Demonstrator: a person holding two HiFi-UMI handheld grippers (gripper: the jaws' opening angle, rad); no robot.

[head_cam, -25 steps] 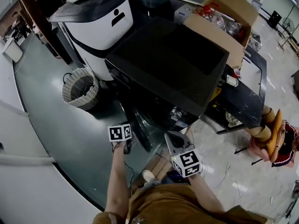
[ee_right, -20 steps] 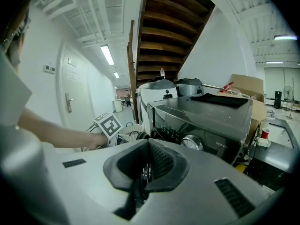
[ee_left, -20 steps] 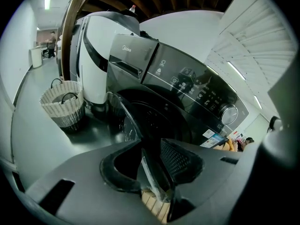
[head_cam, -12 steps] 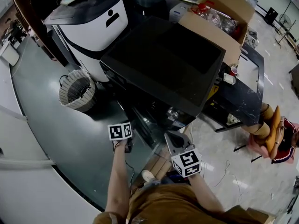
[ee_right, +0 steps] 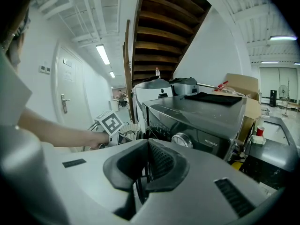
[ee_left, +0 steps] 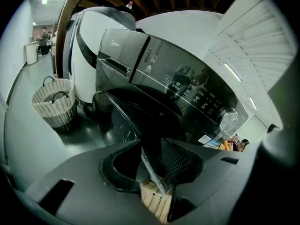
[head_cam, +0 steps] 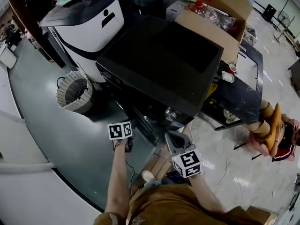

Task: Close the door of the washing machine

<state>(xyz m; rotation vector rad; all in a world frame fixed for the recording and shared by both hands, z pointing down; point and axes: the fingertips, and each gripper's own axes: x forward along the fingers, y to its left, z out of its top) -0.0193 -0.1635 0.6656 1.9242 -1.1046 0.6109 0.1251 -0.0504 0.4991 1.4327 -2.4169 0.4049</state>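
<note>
1. The washer (head_cam: 159, 64) is black and stands in the middle of the floor, with a flat dark top. Its control panel and a round knob show in the left gripper view.
2. A white machine (head_cam: 86, 22) stands just beside it, on the left in the head view.
3. A cardboard box (head_cam: 220, 13) sits behind the washer, with clear bottles in it.
4. The door (ee_left: 119, 121) is round, dark and not closed. It swings out from the washer's front, low down, towards the person.
5. A woven basket (head_cam: 75, 92) stands on the floor near the white machine.
6. The left gripper (ee_left: 151, 149) is at the door. Its jaws are apart, and the door's thin edge stands in the gap between them.
7. The right gripper (ee_right: 146, 149) is held apart from the door, before the washer's front. Its jaws are almost together and hold nothing.
</note>
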